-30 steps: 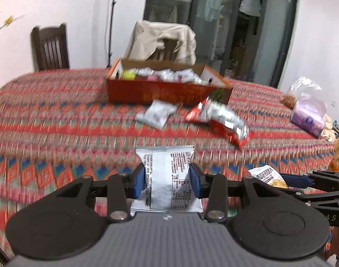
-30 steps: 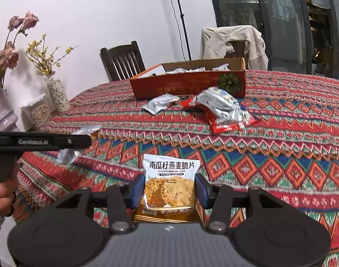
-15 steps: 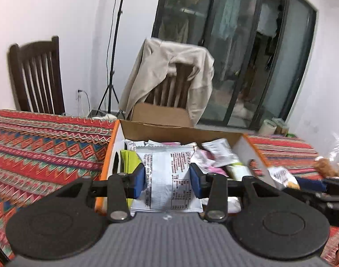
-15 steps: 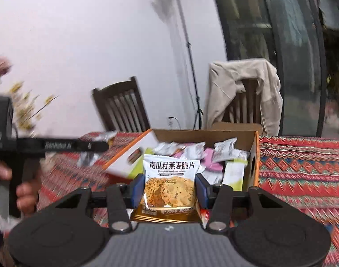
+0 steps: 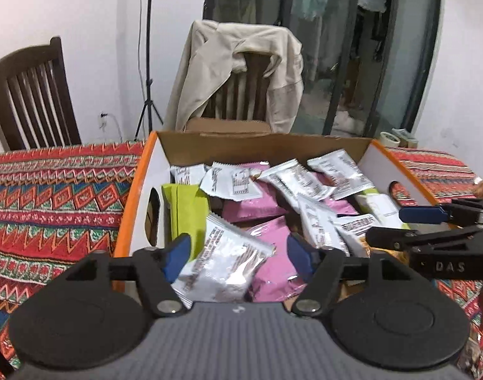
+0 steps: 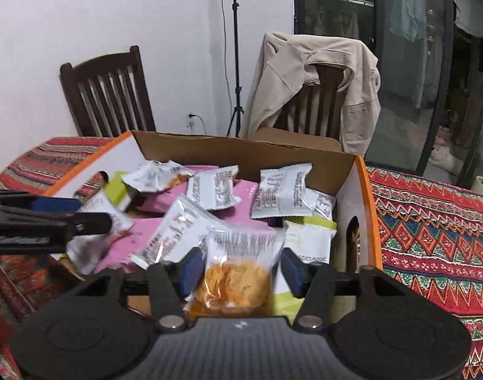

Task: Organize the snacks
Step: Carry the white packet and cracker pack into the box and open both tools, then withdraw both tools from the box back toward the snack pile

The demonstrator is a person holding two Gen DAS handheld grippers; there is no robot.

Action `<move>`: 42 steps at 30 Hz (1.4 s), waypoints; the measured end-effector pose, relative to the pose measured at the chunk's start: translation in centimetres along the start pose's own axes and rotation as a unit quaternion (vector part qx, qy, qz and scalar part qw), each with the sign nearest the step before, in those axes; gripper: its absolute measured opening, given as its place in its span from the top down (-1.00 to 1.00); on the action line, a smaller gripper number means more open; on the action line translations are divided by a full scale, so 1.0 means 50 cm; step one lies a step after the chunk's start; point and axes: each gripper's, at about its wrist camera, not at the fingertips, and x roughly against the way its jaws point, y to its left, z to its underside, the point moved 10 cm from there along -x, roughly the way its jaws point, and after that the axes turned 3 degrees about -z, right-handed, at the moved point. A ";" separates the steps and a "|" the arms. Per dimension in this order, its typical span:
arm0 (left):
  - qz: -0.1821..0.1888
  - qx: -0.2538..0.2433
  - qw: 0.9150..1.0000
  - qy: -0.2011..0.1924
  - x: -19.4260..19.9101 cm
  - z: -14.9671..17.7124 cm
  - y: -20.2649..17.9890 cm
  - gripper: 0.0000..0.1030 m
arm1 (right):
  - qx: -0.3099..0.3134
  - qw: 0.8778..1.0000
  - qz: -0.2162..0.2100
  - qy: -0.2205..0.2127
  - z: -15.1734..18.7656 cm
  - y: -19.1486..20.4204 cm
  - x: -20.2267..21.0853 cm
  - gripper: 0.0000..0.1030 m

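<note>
Now both grippers hang over the open cardboard box (image 5: 305,148), which sits on the patterned tablecloth (image 5: 51,196). Left gripper (image 5: 238,255): jaws spread apart, a silver packet (image 5: 222,262) lying tilted between them, loose, apparently dropping or already resting on the pink packs (image 5: 273,272) below. Right gripper (image 6: 240,269): jaws also apart, the cracker packet (image 6: 238,272) sitting in the gap with daylight on both sides; cannot tell if it has landed yet.

Risks, as judged:
- box is heaped; a fresh packet may slide off the pile toward the near wall or over it
- the two grippers are close, the right one crossing the left view's edge (image 5: 438,231); lifting out together could knock fingers
- a blue pad could snag a crimped packet edge on withdrawal and drag it out

Room:
- orange-rimmed side walls (image 6: 365,190) flank each gripper, the right wall just beside the right jaw
- back wall well ahead, chair with jacket (image 5: 238,72) beyond
- clear exit looks to be up and back toward the holder, not sideways
</note>
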 end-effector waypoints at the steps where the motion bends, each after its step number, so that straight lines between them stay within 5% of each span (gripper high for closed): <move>1: 0.000 0.000 1.000 -0.004 0.011 -0.003 0.002 -0.42 | -0.003 1.000 -0.001 -0.004 -0.003 0.000 0.005 -0.26; 9: 0.001 -0.022 0.999 -0.045 0.168 -0.030 0.011 -0.59 | 0.014 0.999 0.008 -0.047 -0.038 0.003 0.142 -0.42; 17: 0.007 -0.051 0.995 -0.087 0.413 0.037 -0.009 -0.83 | 0.047 0.995 0.011 -0.082 0.007 0.036 0.384 -0.55; 24: -0.003 -0.045 0.991 -0.123 0.602 0.168 -0.031 -0.92 | 0.085 0.992 0.011 -0.095 0.150 0.096 0.572 -0.67; 32: -0.040 -0.002 0.990 -0.134 0.728 0.340 -0.051 -0.97 | 0.078 0.992 -0.012 -0.098 0.336 0.165 0.689 -0.72; 42: -0.068 0.011 0.997 -0.034 0.713 0.539 -0.053 -0.99 | -0.004 0.998 -0.049 -0.040 0.546 0.183 0.682 -0.77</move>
